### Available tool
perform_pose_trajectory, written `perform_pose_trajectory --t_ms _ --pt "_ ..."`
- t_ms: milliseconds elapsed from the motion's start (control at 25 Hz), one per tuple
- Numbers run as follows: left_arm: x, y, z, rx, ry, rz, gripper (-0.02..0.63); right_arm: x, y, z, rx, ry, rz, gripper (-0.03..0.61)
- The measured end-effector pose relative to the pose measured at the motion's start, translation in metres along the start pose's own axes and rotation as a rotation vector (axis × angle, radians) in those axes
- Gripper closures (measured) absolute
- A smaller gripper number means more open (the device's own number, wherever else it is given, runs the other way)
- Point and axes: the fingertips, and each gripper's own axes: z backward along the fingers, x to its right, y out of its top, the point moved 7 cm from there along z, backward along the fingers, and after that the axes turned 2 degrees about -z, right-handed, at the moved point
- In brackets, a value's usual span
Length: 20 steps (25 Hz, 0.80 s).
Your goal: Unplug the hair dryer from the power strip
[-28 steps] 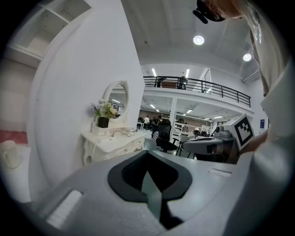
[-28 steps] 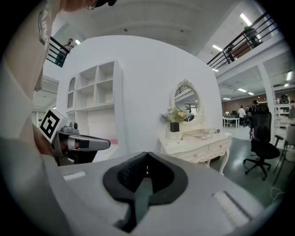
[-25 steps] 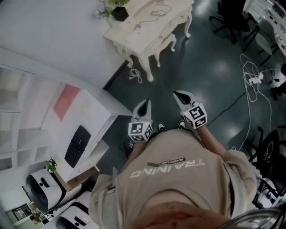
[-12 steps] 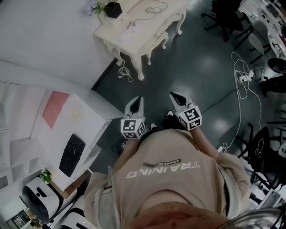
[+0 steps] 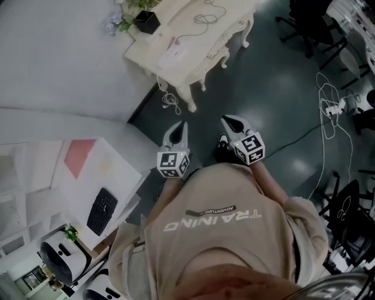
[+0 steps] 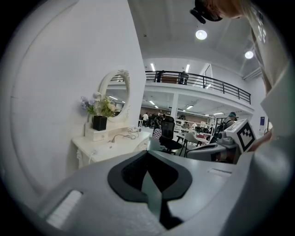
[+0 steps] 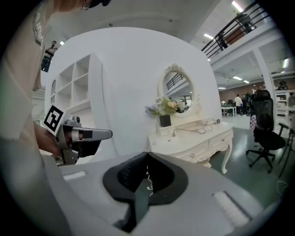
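Observation:
A white dressing table [image 5: 202,44] stands against the wall ahead of me, well beyond both grippers. A thin cord [image 5: 205,14] lies coiled on its top, and beside it is a flat white block [image 5: 170,55] that may be the power strip. I cannot make out the hair dryer. More cord [image 5: 171,99] hangs down to the floor by the near leg. My left gripper [image 5: 183,125] and right gripper [image 5: 229,119] are held side by side at waist height, pointing at the table. Both are shut and hold nothing. The left gripper [image 6: 147,154] and the right gripper [image 7: 147,156] each show their tips meeting.
An oval mirror [image 7: 177,87] and a potted plant [image 5: 143,17] stand at the table's wall end. A black office chair [image 7: 265,133] is to its right. A white desk with a keyboard [image 5: 102,202] lies at my left. White cables [image 5: 328,111] trail over the dark floor at right.
The person has walked on toward the dressing table, carrying both grippers forward together. Their jaws have stayed shut.

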Motion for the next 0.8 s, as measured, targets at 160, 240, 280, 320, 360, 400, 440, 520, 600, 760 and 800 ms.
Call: perform_pose_trajectory --t_ms 160,240,280,320,360,400,440,520,600,760,800 --pt "-0.009 0.026 -0.055 -0.001 0.043 -0.038 0.612 0.051 0.023 -0.035 0.011 0.061 -0.006 0.574" --pt "-0.012 0.033 -0.078 0.0 0.067 -0.035 0.611 0.075 0.026 -0.051 0.0 0.083 -0.008 0.574" --pt "-0.013 0.036 -0.088 0.002 0.077 -0.02 0.612 0.086 0.028 -0.058 -0.008 0.093 -0.008 0.574" --pt "-0.016 0.039 -0.096 0.006 0.086 0.013 0.612 0.095 0.03 -0.065 -0.016 0.103 -0.009 0.574" --pt "-0.019 0.04 -0.104 0.012 0.093 0.057 0.612 0.103 0.032 -0.073 -0.023 0.113 -0.01 0.574" --pt "-0.024 0.042 -0.11 0.017 0.099 0.092 0.612 0.109 0.035 -0.081 -0.029 0.123 -0.01 0.574" --pt "-0.028 0.042 -0.116 0.019 0.108 0.108 0.612 0.114 0.038 -0.089 -0.033 0.135 -0.007 0.574" --pt "-0.039 0.042 -0.127 0.013 0.128 0.109 0.611 0.12 0.044 -0.105 -0.038 0.162 0.001 0.574" --pt "-0.049 0.042 -0.135 0.011 0.14 0.137 0.611 0.123 0.049 -0.121 -0.048 0.188 0.004 0.574" --pt "-0.074 0.048 -0.159 0.033 0.116 0.18 0.612 0.136 0.062 -0.156 -0.062 0.185 0.011 0.574" --pt "-0.084 0.05 -0.165 0.036 0.105 0.174 0.611 0.138 0.068 -0.166 -0.056 0.177 0.021 0.574"
